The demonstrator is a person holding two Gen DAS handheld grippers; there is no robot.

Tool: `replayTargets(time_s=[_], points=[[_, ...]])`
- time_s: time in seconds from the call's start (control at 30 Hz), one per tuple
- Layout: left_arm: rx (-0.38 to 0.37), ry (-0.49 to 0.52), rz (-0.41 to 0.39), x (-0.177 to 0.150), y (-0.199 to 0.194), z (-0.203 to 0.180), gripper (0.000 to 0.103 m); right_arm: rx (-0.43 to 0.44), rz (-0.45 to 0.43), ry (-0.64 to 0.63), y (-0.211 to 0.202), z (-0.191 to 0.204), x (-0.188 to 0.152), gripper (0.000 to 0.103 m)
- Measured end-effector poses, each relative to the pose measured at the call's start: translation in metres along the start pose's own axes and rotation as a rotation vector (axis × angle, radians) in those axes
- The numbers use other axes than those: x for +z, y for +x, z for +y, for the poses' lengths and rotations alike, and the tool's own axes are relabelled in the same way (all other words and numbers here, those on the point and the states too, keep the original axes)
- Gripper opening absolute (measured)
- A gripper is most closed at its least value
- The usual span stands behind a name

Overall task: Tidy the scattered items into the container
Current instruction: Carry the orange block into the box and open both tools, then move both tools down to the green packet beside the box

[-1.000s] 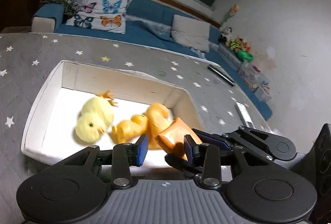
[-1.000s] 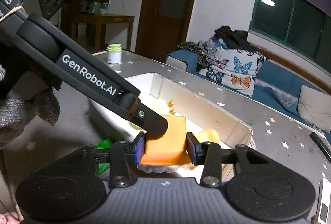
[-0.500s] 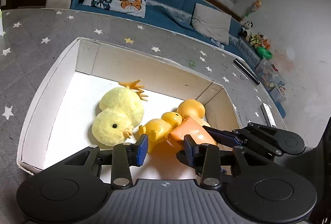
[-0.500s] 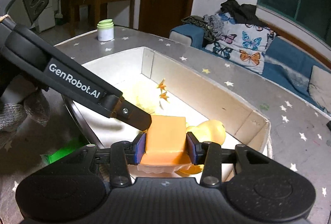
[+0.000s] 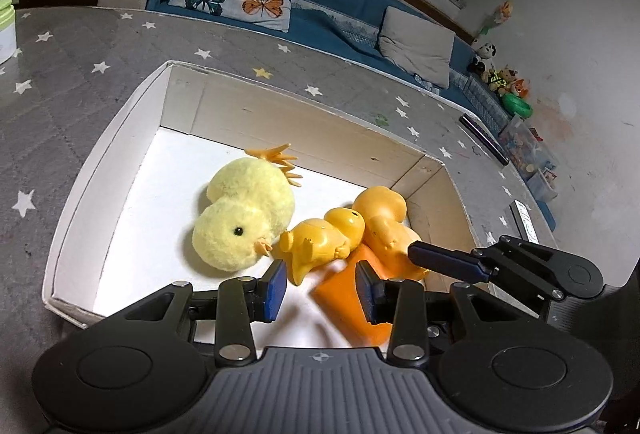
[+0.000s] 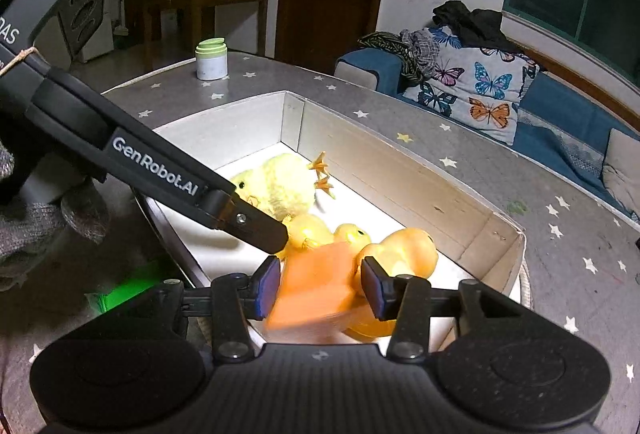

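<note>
A white cardboard box (image 5: pixel 120 137) (image 6: pixel 400 177) sits on the grey star-patterned table. Inside lie a fluffy yellow plush chick (image 5: pixel 244 218) (image 6: pixel 280 185), a small yellow rubber duck (image 5: pixel 320 238) (image 6: pixel 312 230) and a bigger orange duck (image 5: pixel 384 218) (image 6: pixel 404 250). An orange block (image 6: pixel 316 290) (image 5: pixel 344 298), motion-blurred, is dropping free between the fingers of my right gripper (image 6: pixel 320 286), which is open over the box's near end. My left gripper (image 5: pixel 322 290) is open and empty above the box, beside the right one.
A white jar with a green lid (image 6: pixel 211 58) stands at the table's far corner. Something green (image 6: pixel 128 290) lies on the table left of the box. A dark remote (image 5: pixel 484 145) lies near the table's far edge. A blue sofa (image 5: pixel 320 13) is behind.
My right gripper has opened and let go of the orange block, which is falling into the box. Both grippers have moved in over the box.
</note>
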State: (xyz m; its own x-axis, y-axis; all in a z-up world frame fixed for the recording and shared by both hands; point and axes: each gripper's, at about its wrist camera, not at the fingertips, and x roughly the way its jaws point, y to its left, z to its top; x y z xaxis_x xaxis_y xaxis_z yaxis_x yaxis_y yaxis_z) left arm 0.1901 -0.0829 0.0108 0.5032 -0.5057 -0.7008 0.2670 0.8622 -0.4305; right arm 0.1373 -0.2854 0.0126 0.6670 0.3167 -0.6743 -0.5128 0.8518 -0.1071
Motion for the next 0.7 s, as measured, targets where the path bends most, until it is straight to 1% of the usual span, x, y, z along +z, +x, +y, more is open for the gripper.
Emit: replayTargets(time_s=[0.07, 0.17, 0.27, 0.33, 0.37, 0.47, 0.57, 0.7], points=[[0.002, 0.007, -0.009, -0.002, -0.005, -0.001, 0.040, -0.007, -0.004, -0.004, -0.002, 0.002, -0.002, 0.049], [0.004, 0.017, -0.025, -0.005, -0.015, -0.004, 0.040, -0.014, -0.018, -0.001, -0.009, 0.003, -0.003, 0.049], [0.002, 0.026, -0.045, -0.009, -0.027, -0.005, 0.040, -0.028, -0.046, -0.001, -0.022, 0.007, -0.004, 0.050], [0.002, 0.033, -0.060, -0.014, -0.037, -0.006, 0.040, -0.033, -0.079, 0.002, -0.034, 0.012, -0.005, 0.054], [0.005, 0.035, -0.067, -0.016, -0.042, -0.006, 0.040, -0.031, -0.096, 0.003, -0.040, 0.015, -0.005, 0.056], [0.021, 0.041, -0.084, -0.026, -0.057, -0.004, 0.040, -0.018, -0.135, 0.002, -0.056, 0.026, -0.008, 0.058], [0.041, 0.046, -0.102, -0.038, -0.071, -0.001, 0.040, -0.002, -0.162, -0.011, -0.068, 0.041, -0.014, 0.065], [0.069, 0.055, -0.120, -0.055, -0.086, 0.003, 0.040, 0.029, -0.170, -0.029, -0.076, 0.064, -0.027, 0.069]])
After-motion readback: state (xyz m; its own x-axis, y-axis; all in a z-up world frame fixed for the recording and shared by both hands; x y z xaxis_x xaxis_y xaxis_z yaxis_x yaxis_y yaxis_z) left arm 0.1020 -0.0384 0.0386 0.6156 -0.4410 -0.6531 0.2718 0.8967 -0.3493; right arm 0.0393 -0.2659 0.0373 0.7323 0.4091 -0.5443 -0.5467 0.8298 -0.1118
